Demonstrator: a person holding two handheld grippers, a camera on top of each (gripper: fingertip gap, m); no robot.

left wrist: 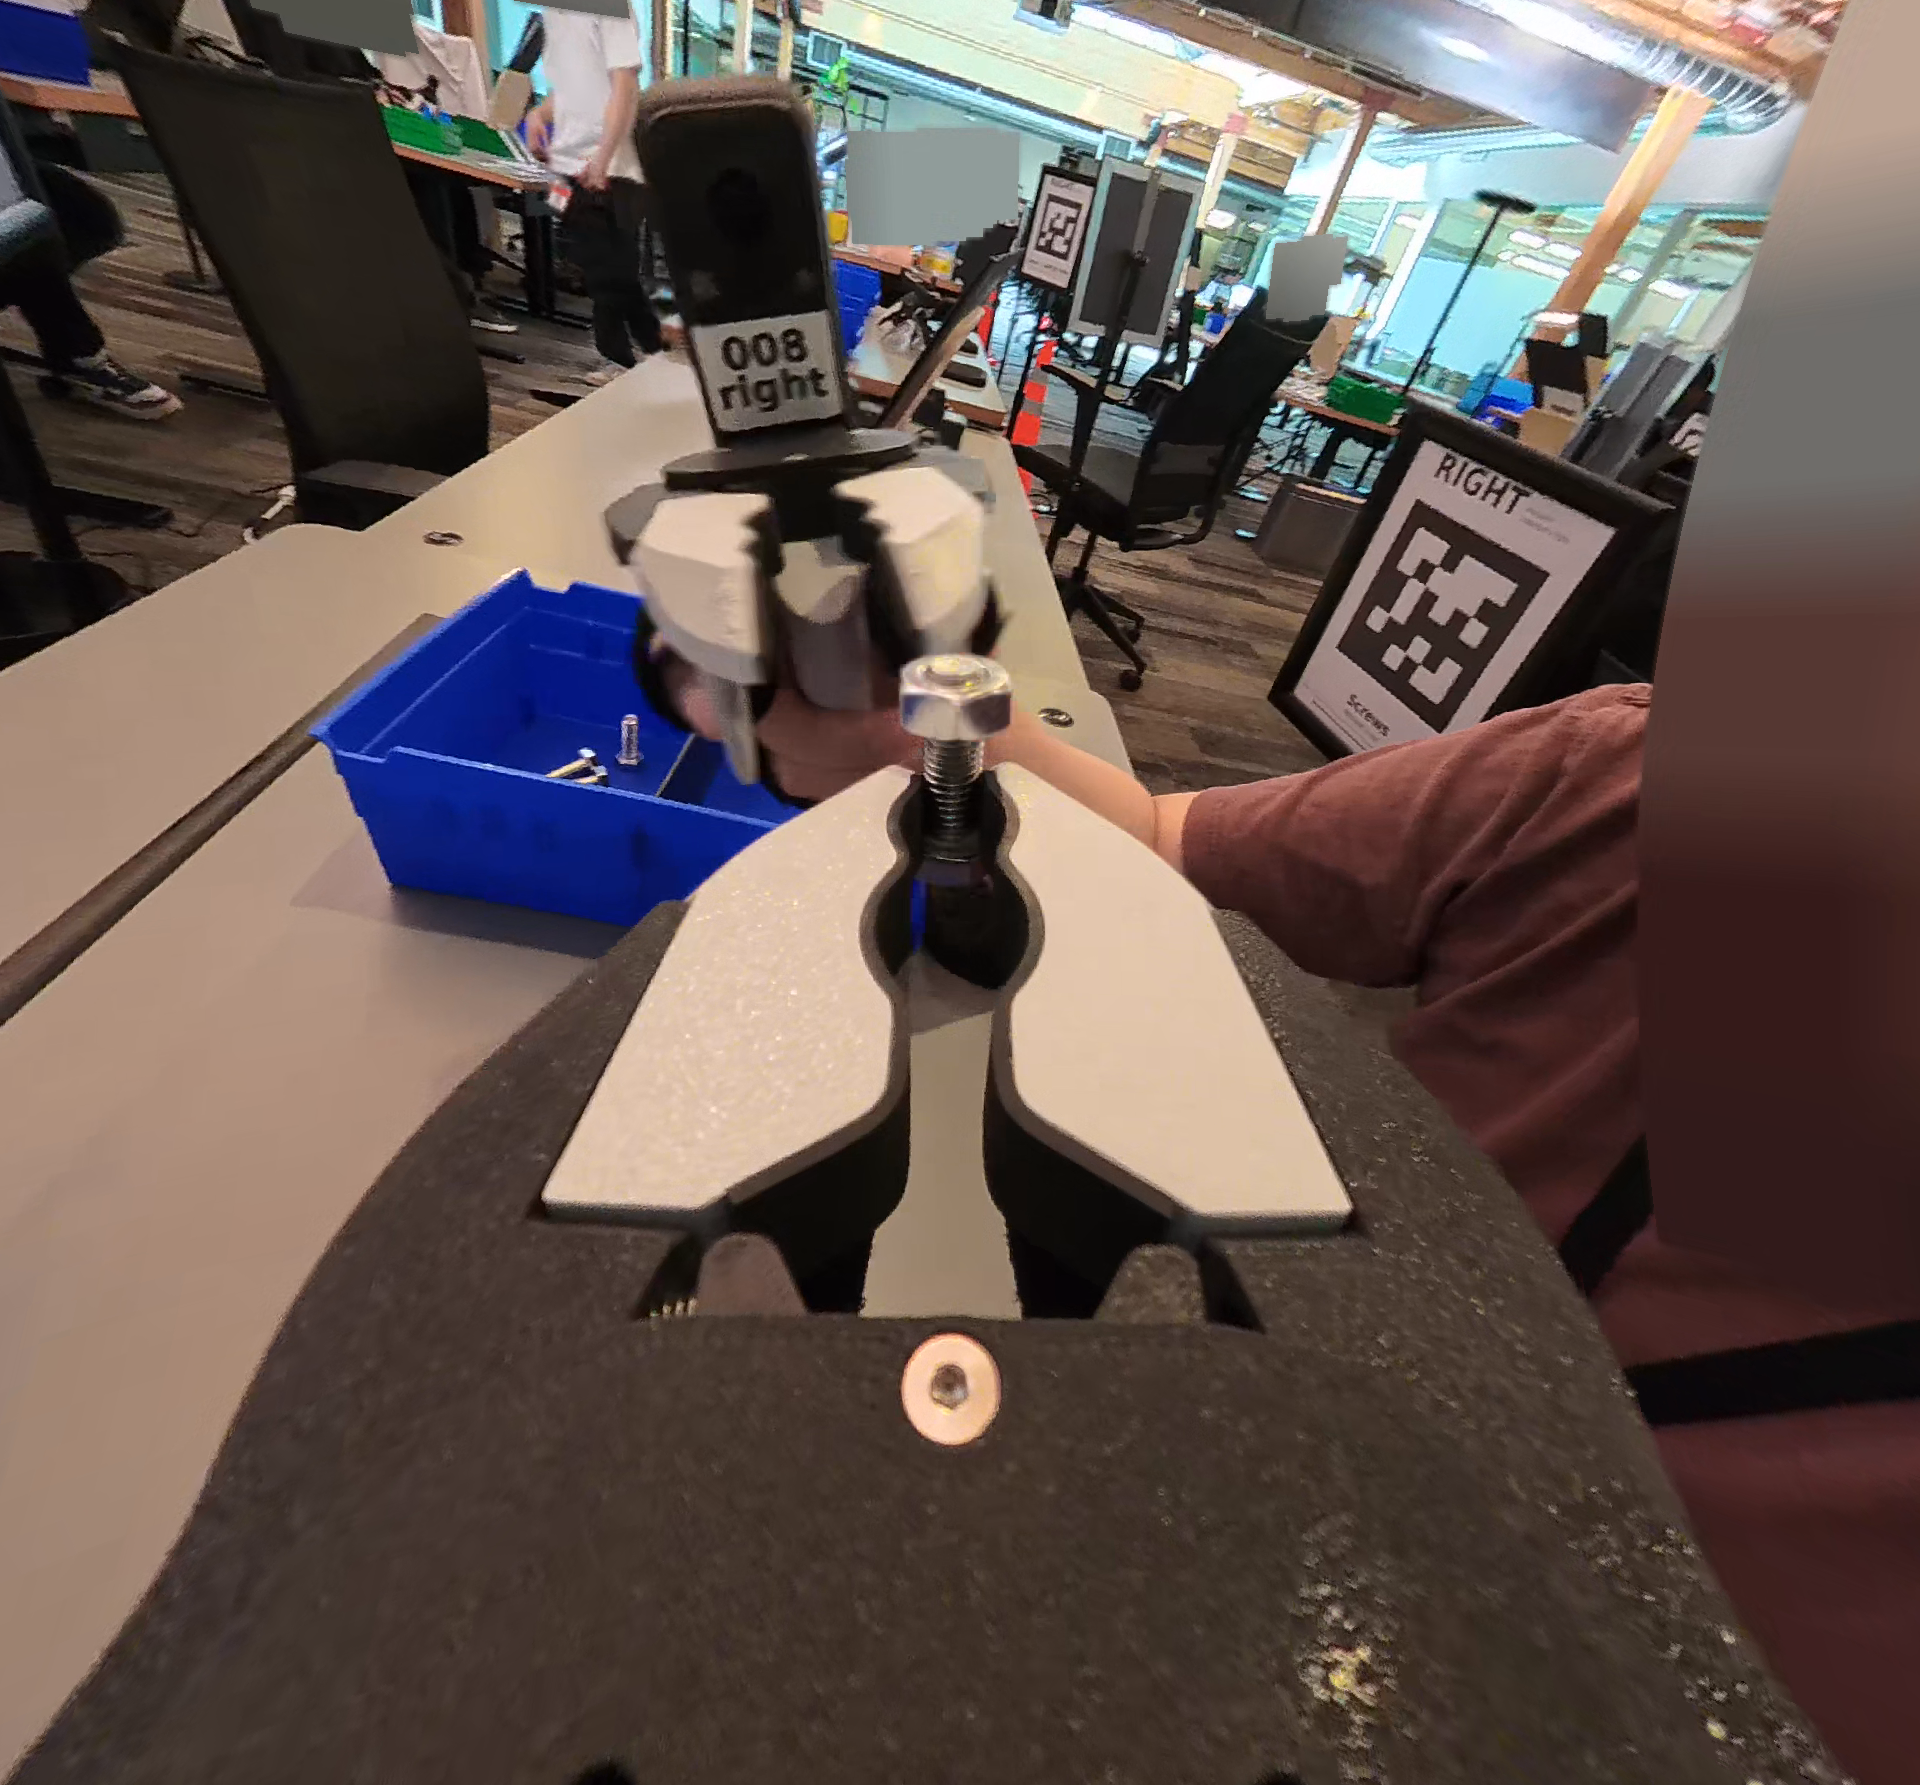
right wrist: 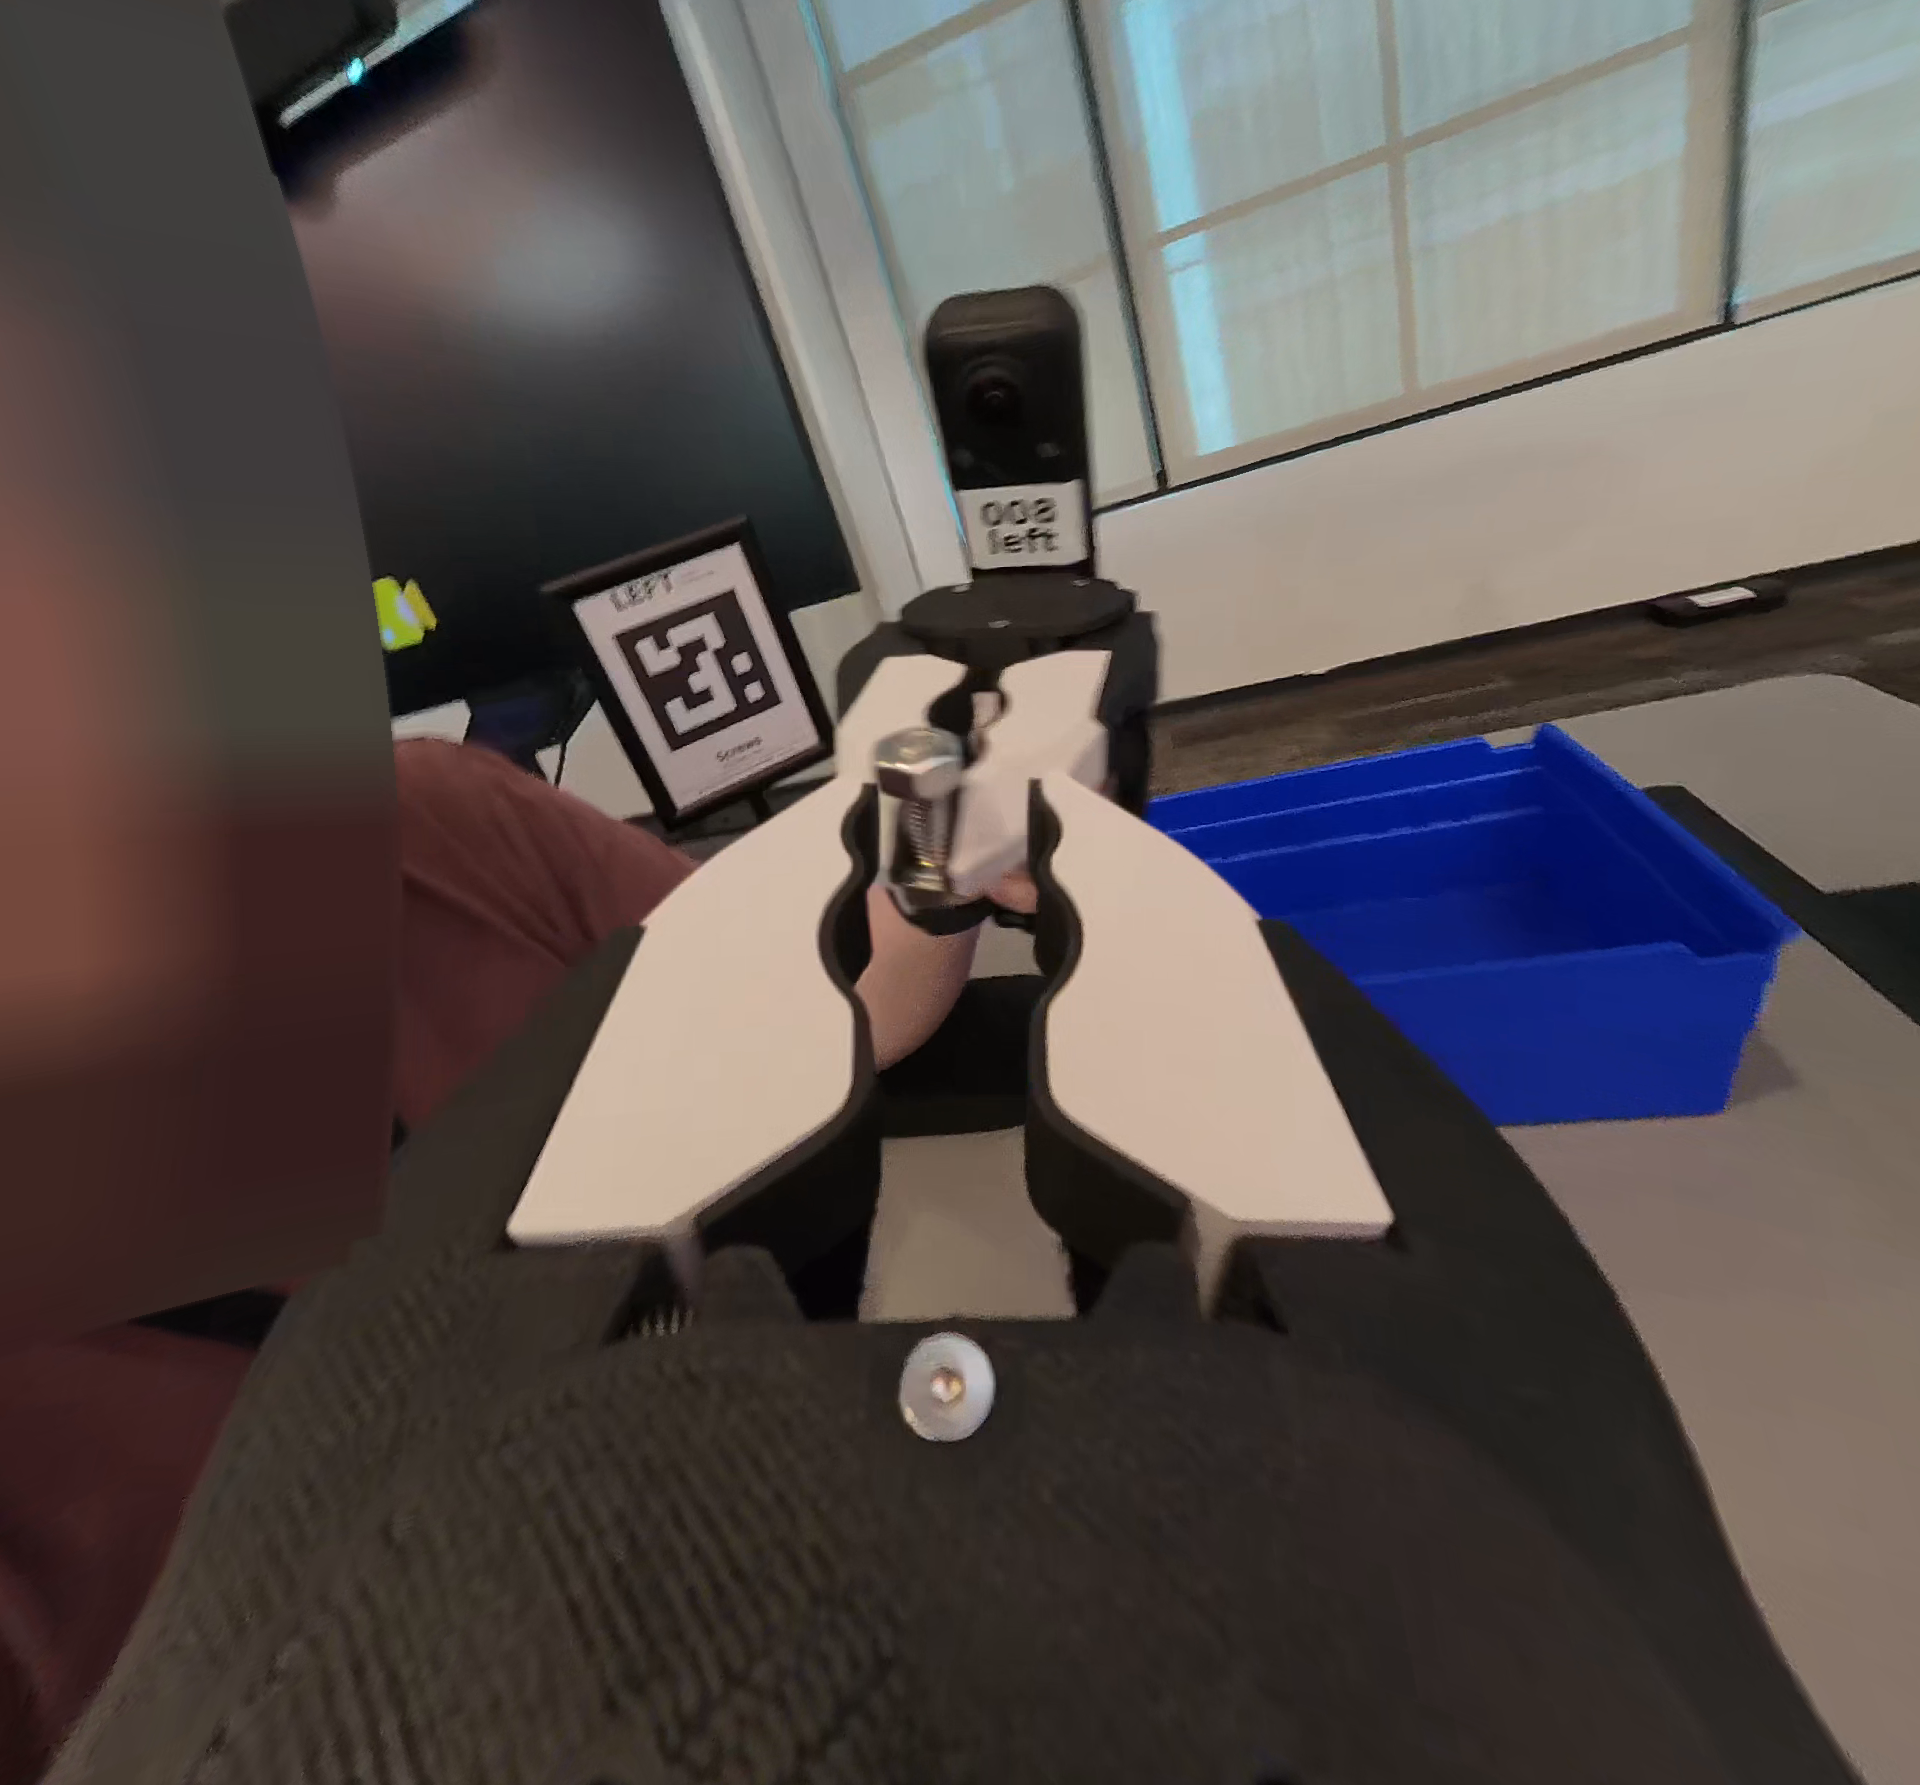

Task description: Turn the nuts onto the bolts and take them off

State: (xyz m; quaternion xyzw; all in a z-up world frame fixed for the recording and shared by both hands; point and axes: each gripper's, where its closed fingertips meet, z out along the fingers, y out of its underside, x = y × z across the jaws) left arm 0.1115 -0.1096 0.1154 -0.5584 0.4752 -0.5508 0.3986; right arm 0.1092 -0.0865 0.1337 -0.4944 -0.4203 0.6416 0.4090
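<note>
A silver bolt stands upright in my left gripper, which is shut on its lower shank. A hex nut sits on the bolt's top end. My right gripper faces it from just behind and to the left, apart from the nut. In the right wrist view the bolt and the nut stand between the tips of my right gripper. Its jaws are open and wider than the nut. My left gripper shows beyond, holding the bolt.
A blue bin on the grey table holds a few loose bolts; it also shows in the right wrist view. Framed marker signs stand on the table. A person's sleeve is at the right. My left and right fingertips are right by each other.
</note>
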